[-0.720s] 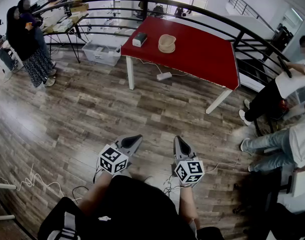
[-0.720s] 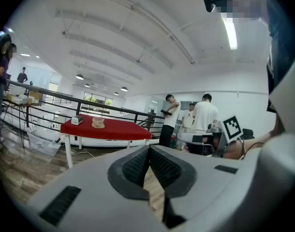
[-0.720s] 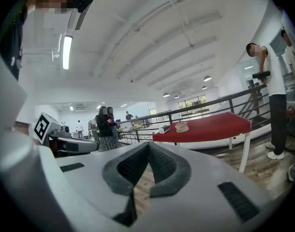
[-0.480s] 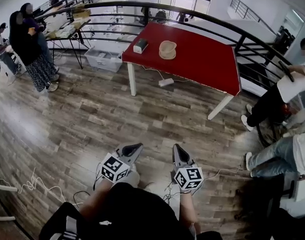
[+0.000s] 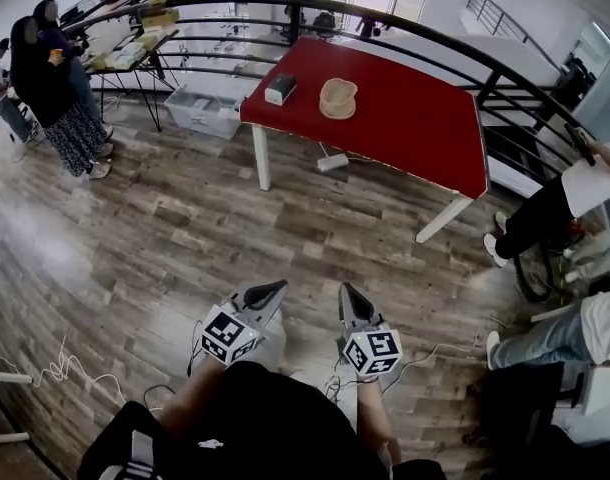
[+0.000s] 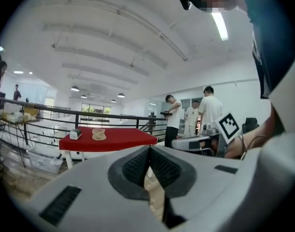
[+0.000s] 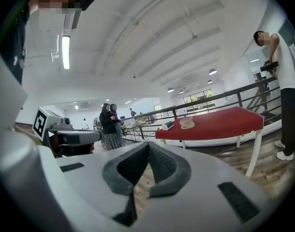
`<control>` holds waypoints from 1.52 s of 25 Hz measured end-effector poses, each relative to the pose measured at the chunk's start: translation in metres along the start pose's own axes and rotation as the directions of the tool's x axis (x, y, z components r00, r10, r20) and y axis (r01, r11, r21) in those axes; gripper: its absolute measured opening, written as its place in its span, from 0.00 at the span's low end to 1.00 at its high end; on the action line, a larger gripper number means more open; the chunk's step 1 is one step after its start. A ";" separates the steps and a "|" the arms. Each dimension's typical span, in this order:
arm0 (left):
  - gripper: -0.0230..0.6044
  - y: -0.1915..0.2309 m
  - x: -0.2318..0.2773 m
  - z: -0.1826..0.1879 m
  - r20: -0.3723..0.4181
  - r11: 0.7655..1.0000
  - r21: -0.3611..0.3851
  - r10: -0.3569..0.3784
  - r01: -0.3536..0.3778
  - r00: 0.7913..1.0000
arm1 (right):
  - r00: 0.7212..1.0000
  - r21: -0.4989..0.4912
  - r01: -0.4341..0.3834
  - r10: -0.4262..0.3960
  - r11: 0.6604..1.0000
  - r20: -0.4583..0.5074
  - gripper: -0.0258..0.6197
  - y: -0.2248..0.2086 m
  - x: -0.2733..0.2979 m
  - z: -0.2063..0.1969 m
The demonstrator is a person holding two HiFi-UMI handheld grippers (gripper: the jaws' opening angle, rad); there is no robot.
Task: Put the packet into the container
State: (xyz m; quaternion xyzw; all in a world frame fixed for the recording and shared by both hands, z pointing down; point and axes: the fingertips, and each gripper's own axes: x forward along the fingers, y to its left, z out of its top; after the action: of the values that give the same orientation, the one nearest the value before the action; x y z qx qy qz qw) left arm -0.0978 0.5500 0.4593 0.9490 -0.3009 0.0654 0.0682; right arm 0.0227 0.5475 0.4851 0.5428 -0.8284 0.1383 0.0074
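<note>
Both grippers are well short of the red table point(image 5: 405, 118), held low in front of the operator over the wood floor point(image 5: 165, 238), noses aimed toward the table.

Left gripper point(image 5: 275, 287): fingers together, pads touching at the tip, nothing between them. Marker cube point(image 5: 228, 335) sits on the end away from the table.

Right gripper point(image 5: 343, 291): same story, fingers closed on each other, empty. It sits just beside the left one, the two apart, roughly the same distance from the table.

Packet point(image 5: 280, 89) lies on the table, at the corner nearest the left-side people, close to the table edge. Small boxy thing, pale with a darker top; print too small to tell.

Container point(image 5: 337, 98), a beige bowl shape, stands on the table just beside the packet, toward the table's middle. The two are not touching. Packet is outside the container.

Around the table: clear plastic bin point(image 5: 203, 110) on the floor beside the packet-end corner, a white power strip point(image 5: 331, 162) on the floor under the table's near edge, a black railing point(image 5: 415, 30) curving behind it. Two people point(image 5: 45, 78) stand well off the packet end; a seated person point(image 5: 555, 193) is off the opposite end.
</note>
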 end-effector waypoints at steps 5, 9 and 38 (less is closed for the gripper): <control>0.05 0.065 0.043 0.021 0.060 0.997 -0.079 -0.006 0.011 0.998 | 1.000 -0.030 0.009 -0.009 1.000 -0.012 0.07 -0.031 0.071 0.025; 0.05 0.126 0.076 0.044 0.071 0.996 -0.084 0.012 -0.006 0.997 | 1.000 -0.056 0.004 -0.003 0.998 0.016 0.07 -0.052 0.133 0.067; 0.05 0.425 0.274 0.079 -0.001 0.986 -0.139 0.091 -0.091 0.996 | 0.999 -0.067 0.006 -0.003 0.998 0.045 0.08 -0.206 0.455 0.163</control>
State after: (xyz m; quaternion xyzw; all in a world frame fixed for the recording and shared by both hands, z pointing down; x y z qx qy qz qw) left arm -0.1161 0.0386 0.4654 0.9273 -0.3479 0.0449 0.1303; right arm 0.0439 0.0240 0.4475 0.5471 -0.8313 0.0980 0.0074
